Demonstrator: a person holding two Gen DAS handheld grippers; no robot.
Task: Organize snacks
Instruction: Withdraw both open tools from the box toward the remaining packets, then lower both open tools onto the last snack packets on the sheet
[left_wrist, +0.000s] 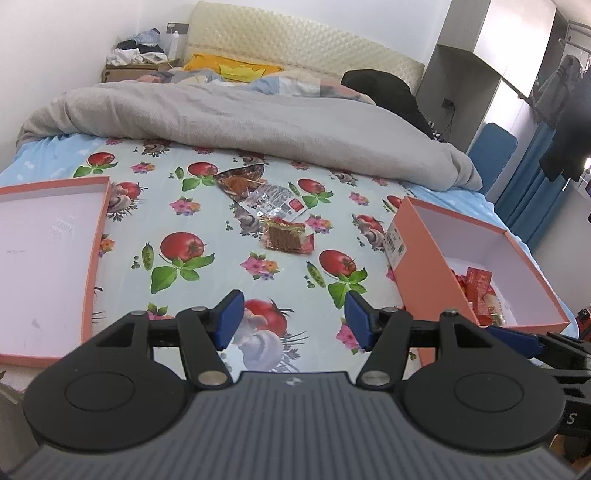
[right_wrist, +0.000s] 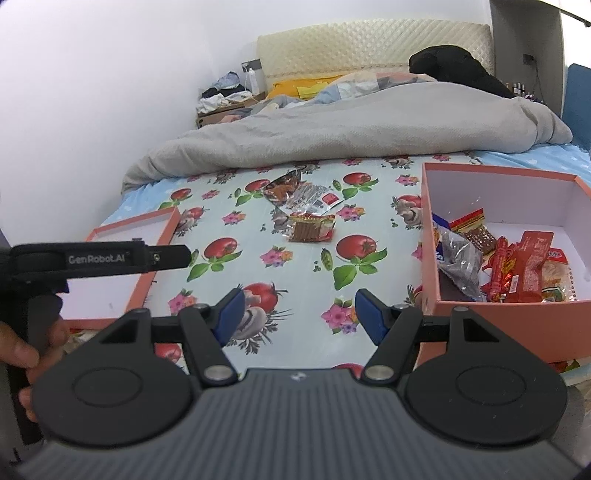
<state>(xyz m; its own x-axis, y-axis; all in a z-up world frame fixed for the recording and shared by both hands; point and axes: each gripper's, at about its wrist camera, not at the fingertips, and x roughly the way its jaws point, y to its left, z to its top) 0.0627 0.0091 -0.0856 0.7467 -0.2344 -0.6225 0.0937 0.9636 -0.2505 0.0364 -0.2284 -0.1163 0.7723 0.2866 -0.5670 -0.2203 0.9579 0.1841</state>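
We hold both claws wide apart and empty above the near end of the bed (left_wrist: 207, 273): the left claw (left_wrist: 294, 319) and the right claw (right_wrist: 300, 316) each hover over the tomato-print sheet. Three snack packets lie together mid-bed: a dark triangular packet (left_wrist: 238, 181), a clear packet (left_wrist: 275, 199) just beside it, and a red-edged packet (left_wrist: 286, 240) nearest us. To our right stands the orange box (right_wrist: 495, 314) with several snacks (right_wrist: 517, 266) already inside. Its lid (left_wrist: 51, 254) lies open-side up at our left. A grey blanket (left_wrist: 229, 118) is bunched beyond the packets.
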